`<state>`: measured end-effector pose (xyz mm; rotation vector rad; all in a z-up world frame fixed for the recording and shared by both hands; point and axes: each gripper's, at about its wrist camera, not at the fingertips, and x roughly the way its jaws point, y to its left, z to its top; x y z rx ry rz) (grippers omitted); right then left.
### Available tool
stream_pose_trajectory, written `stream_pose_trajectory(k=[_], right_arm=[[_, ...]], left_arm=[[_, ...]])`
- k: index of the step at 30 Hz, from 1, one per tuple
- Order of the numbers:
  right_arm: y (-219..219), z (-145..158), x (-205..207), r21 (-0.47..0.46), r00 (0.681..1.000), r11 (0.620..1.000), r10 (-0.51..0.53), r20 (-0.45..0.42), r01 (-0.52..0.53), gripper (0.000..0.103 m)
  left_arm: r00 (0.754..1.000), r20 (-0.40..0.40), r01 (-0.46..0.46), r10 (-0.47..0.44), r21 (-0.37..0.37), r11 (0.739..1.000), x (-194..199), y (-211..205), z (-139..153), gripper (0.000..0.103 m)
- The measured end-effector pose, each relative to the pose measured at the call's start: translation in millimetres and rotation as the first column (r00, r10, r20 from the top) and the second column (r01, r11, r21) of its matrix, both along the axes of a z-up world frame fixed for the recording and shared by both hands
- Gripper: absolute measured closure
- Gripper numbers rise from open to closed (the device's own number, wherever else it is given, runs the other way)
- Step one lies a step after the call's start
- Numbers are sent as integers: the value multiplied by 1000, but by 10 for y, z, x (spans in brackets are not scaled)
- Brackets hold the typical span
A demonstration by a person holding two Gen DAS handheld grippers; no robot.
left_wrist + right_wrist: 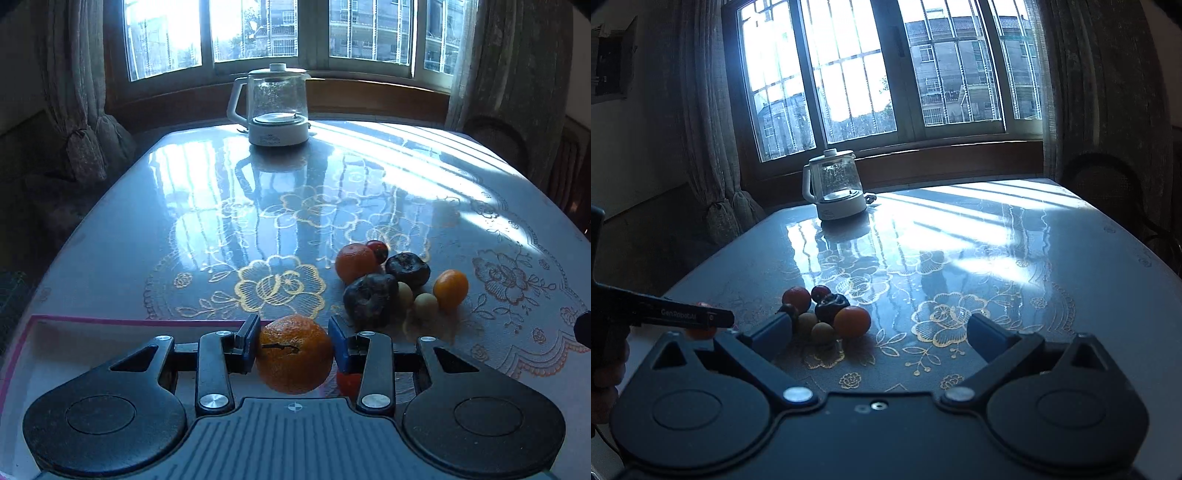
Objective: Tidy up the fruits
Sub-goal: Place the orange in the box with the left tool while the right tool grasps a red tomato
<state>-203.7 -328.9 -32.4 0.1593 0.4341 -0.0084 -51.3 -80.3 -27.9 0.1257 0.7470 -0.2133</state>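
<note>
My left gripper (294, 341) is shut on a large orange (294, 354) and holds it over a white tray with a pink rim (110, 320); a small red fruit (349, 382) lies below it. A fruit pile sits on the table to the right: an orange (355, 262), a red fruit (377, 249), two dark fruits (407, 268), two pale round fruits (425, 305) and a small orange (450, 288). My right gripper (879, 332) is open and empty, just right of the same pile (827, 312). The left gripper (683, 317) shows at the left in the right wrist view.
A glass kettle on a white base (277, 107) stands at the far side of the glossy flower-patterned table (280, 206). Curtains and a window lie behind. A chair back (1104, 177) stands at the far right.
</note>
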Motion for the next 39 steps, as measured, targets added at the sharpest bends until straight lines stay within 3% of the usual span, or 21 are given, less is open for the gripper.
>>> stream_pose_trajectory(k=[6,13,14,15,16,18,20,22,24,26,32,36,39], right_arm=[[313,-58,180,-22,998,998,60,-31,-61,1],[701,-162,380,-49,991,993,105,-89,-109,1],[753,-171,399,-52,989,992,112,-93,-117,1],[800,-177,420,-53,988,991,120,-97,-125,1],[844,-183,444,-54,987,990,127,-102,-133,1],[976,-205,523,-64,980,985,154,-125,-163,1],[1098,-229,578,-93,975,978,171,-138,-185,1],[1234,-269,659,-135,972,971,176,-157,-198,3],[1352,-308,758,-164,967,963,185,-177,-215,19],[1415,-356,854,-178,961,959,185,-208,-223,29],[1509,-464,981,-210,955,953,166,-246,-220,36],[1534,-485,998,-195,944,949,189,-270,-246,59],[1601,-516,1007,-211,937,942,196,-288,-262,64]], left_arm=[[988,-76,-130,132,29,991,220,670,-284,62],[985,-99,-139,141,25,990,303,940,-432,60],[985,-100,-141,142,16,990,297,977,-421,51],[985,-95,-143,144,14,990,296,1001,-406,34],[985,-85,-148,149,16,989,281,1020,-372,25],[989,-25,-145,145,15,989,203,1058,-277,3],[991,64,-119,116,42,992,81,1069,-138,0],[992,93,-96,90,69,993,67,1084,-57,0],[994,88,-77,72,59,995,79,1144,-20,0],[994,78,-76,73,38,996,93,1225,-15,0],[991,53,-123,122,13,992,86,1477,-44,0],[989,41,-142,141,14,990,95,1531,-88,0],[988,36,-150,149,13,989,108,1553,-95,0]])
